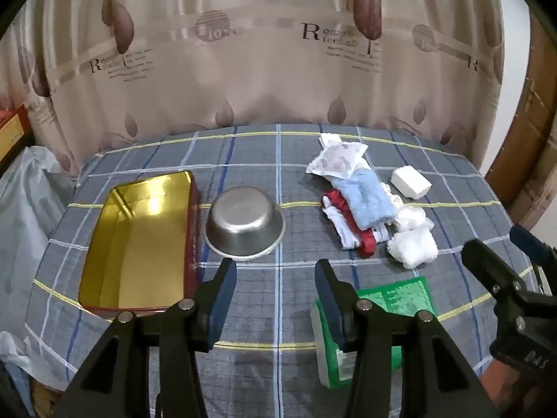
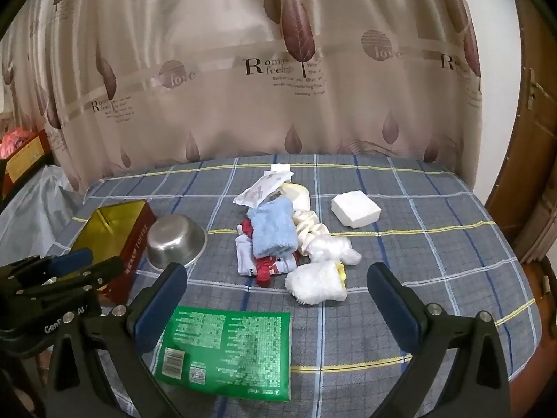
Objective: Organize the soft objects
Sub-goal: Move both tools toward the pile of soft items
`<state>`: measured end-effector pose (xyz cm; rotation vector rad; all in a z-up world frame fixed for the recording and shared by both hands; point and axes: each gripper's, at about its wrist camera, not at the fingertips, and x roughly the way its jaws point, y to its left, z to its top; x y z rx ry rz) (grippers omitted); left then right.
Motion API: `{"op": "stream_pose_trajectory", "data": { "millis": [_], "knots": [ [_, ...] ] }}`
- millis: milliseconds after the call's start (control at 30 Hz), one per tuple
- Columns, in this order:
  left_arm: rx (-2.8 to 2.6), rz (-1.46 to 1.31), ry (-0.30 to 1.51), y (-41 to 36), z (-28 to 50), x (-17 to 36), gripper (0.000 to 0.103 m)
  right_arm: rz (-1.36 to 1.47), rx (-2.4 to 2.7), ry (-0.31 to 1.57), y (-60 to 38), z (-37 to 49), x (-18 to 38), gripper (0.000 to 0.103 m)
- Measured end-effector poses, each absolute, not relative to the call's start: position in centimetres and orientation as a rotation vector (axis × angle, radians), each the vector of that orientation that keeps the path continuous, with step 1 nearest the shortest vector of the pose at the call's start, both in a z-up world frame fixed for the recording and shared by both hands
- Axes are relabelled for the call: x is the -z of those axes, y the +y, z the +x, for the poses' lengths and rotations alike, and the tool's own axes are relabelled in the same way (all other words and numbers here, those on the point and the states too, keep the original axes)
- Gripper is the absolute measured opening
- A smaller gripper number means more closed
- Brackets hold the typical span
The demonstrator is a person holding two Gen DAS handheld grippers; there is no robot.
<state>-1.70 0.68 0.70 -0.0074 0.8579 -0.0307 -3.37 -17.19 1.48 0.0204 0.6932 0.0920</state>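
A pile of soft things lies mid-table: a light blue towel (image 1: 367,196) (image 2: 273,231), red-and-white socks (image 1: 351,230) (image 2: 264,264), a patterned white packet (image 1: 339,160) (image 2: 261,190), cream and white cloths (image 2: 323,240), and a white fluffy roll (image 1: 412,247) (image 2: 316,284). A white foam block (image 1: 410,182) (image 2: 355,210) sits to the right. An open tin with gold inside (image 1: 137,244) (image 2: 111,224) and a steel bowl (image 1: 245,224) (image 2: 175,240) stand left. A green packet (image 1: 383,327) (image 2: 229,350) lies near. My left gripper (image 1: 276,294) and right gripper (image 2: 276,299) are open and empty above the table.
The table (image 1: 278,160) has a grey plaid cloth and a curtain (image 1: 261,52) hangs behind it. A plastic bag (image 1: 28,202) and a red box (image 2: 21,160) are at the left. A wooden door (image 2: 536,139) is at the right. The right gripper shows at the right edge of the left wrist view (image 1: 504,278).
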Motion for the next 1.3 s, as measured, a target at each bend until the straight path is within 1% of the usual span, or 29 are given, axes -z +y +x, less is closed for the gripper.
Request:
{"op": "stream_pose_trajectory", "data": {
  "millis": [367, 900, 1067, 1300],
  "knots": [
    [0.019, 0.002, 0.868, 1.1, -1.5, -0.4, 0.048, 0.015, -0.107, 0.711, -16.2, -2.5, -0.7, 0.102],
    [0.024, 0.032, 0.889, 1.1, 0.0, 1.5, 0.048, -0.014, -0.081, 0.731, -16.3, -1.6, 0.5, 0.102],
    [0.026, 0.024, 0.911, 1.3, 0.8, 2.0, 0.048, -0.023, -0.077, 0.762, -16.0, -0.9, 1.2, 0.102],
    [0.041, 0.028, 0.93, 1.5, 0.7, 2.7, 0.048, -0.039, -0.056, 0.754, -15.9, -0.8, 0.9, 0.102]
  ]
}}
